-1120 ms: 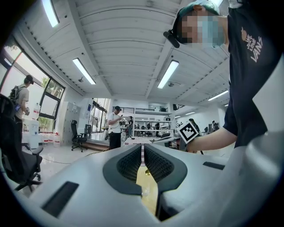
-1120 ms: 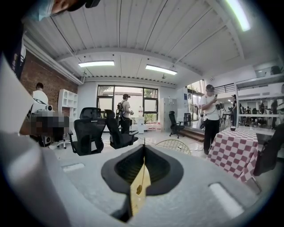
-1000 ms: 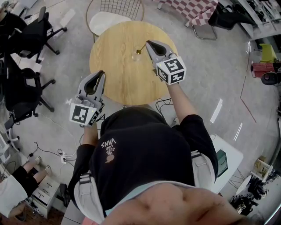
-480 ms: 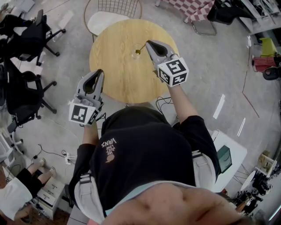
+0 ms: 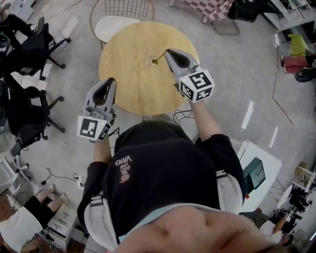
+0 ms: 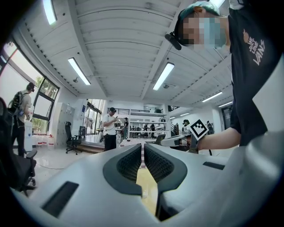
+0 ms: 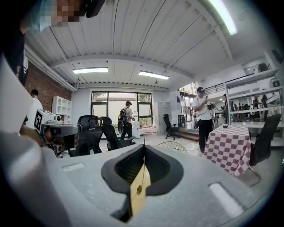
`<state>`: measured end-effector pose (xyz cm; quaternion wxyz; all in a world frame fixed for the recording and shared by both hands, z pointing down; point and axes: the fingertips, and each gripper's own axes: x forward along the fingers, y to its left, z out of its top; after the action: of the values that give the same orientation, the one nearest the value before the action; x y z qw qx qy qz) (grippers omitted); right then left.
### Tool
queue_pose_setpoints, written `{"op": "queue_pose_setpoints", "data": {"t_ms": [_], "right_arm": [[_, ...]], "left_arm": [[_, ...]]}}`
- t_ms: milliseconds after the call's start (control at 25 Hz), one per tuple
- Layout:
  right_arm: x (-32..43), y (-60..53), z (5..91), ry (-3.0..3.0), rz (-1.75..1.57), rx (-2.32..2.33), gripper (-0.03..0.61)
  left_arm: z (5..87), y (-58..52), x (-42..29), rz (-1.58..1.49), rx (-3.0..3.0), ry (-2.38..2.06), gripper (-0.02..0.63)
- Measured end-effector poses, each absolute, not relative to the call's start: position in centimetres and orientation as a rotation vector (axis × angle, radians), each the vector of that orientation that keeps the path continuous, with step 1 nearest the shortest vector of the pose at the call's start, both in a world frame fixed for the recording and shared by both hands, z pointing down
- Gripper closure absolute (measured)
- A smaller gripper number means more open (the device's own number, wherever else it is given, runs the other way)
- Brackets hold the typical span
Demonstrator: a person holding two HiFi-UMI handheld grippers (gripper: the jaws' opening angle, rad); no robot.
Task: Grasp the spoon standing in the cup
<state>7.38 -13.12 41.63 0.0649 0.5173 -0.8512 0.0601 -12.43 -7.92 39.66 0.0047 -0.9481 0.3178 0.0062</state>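
Observation:
A clear glass cup (image 5: 149, 60) stands on the round wooden table (image 5: 133, 84), toward its far side. A thin gold spoon (image 5: 158, 60) slants from the cup's rim up to my right gripper (image 5: 167, 52), which is shut on the handle. In the right gripper view the handle runs up between the closed pads of the right gripper (image 7: 143, 149), and the spoon's (image 7: 139, 189) round gold end shows below against the table. Whether the spoon's end sits inside the cup, I cannot tell. My left gripper (image 5: 110, 81) hangs shut and empty over the table's near left edge; the left gripper (image 6: 143, 146) looks along the tabletop.
A wire chair with a white cushion (image 5: 118, 22) stands beyond the table. Black office chairs (image 5: 29, 44) are on the left, a checked tablecloth (image 5: 217, 7) is at the back right, and a white cabinet (image 5: 256, 170) is near right. A person (image 6: 109, 128) stands far off.
My right gripper has drawn slightly toward me with the spoon still in it. The left gripper has hardly moved.

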Motion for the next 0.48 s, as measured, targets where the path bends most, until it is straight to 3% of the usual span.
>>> {"op": "queue_pose_setpoints", "data": {"t_ms": [480], "right_arm": [[7.3,-10.0,40.6,-2.558,0.190,1.631,0.577]], "left_arm": [[39.4,-7.1,-12.5,0.039,-2.982,0.935,0.591]]}}
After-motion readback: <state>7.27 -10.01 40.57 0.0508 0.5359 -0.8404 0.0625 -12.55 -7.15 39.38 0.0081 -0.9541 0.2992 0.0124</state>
